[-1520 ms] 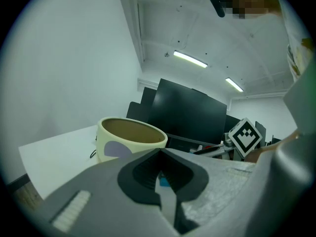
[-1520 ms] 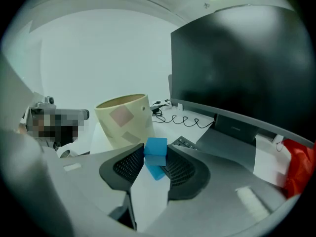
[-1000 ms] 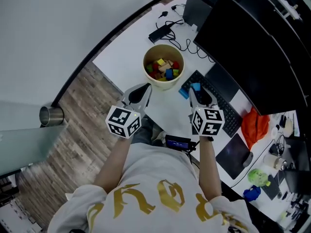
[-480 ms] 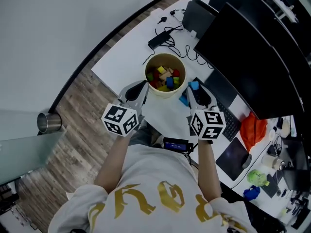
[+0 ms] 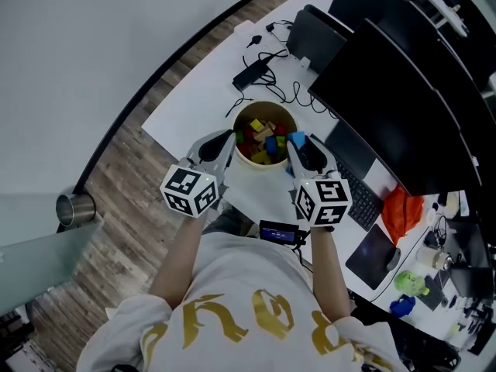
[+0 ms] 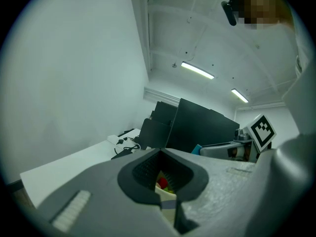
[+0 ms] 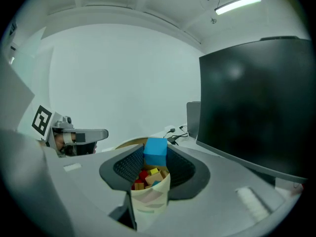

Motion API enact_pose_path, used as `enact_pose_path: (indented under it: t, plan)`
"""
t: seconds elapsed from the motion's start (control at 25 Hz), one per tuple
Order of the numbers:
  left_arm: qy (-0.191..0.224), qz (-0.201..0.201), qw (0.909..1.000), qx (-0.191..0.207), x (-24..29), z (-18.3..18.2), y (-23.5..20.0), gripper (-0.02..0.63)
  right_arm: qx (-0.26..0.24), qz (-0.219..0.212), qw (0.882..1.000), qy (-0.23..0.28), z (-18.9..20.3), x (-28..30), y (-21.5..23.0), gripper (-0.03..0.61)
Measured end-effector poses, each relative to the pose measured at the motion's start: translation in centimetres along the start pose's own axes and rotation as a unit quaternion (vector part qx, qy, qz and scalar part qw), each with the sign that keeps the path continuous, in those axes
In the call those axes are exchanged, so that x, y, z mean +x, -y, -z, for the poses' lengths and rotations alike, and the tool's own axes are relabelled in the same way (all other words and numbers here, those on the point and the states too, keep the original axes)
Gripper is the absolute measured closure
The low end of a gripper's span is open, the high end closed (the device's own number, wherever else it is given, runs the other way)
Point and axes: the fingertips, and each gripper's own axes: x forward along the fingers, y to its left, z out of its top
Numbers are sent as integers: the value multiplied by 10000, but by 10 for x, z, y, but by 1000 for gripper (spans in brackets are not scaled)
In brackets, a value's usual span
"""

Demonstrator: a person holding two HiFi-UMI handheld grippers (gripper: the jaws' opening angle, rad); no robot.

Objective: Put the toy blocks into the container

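Where the white table [image 5: 194, 91] meets the wooden floor, left of centre in the head view, the left gripper [image 5: 221, 142] points at the container's near left side, its marker cube [image 5: 192, 191] lying toward the person. In the left gripper view this gripper [image 6: 160, 171] has its jaws a little apart with nothing pinched between the black pads; the cup's pale wall and a bit of red show through the gap.

At centre stands the container [image 5: 236, 127], a round cream cup (open-topped, its wall plain and pale), holding a loose heap of toy blocks [image 5: 262, 139] in red, yellow, blue, green and bare wood.

Just right of it, the right gripper [image 5: 299, 149] reaches over the cup's right rim, clamped on a blue block [image 5: 296, 139]. The right gripper view shows this closely: the gripper [image 7: 155, 161] presses its ribbed pads against two opposite faces of the light-blue cube [image 7: 155, 152], which sits up at the tips, directly above the container [image 7: 148, 197] and its blocks, not touching them.

Farther right, black monitors [image 5: 387, 91] fill the upper right of the frame.
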Motion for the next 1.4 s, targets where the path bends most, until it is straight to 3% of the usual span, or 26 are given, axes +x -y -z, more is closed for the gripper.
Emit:
enact_pose_path:
  t: [0.6, 1.32, 1.4]
  plan:
    - [-402, 546, 9977, 54, 33, 9, -25, 604, -488, -239, 9979, -339, -7, 49, -26, 407]
    - [-487, 683, 9965, 23, 48, 8, -36, 604, -1079, -277, 9913, -700, -15, 77, -39, 408]
    - [-485, 661, 9966, 24, 48, 8, -37, 604, -1047, -291, 9920, -635, -16, 78, -39, 385]
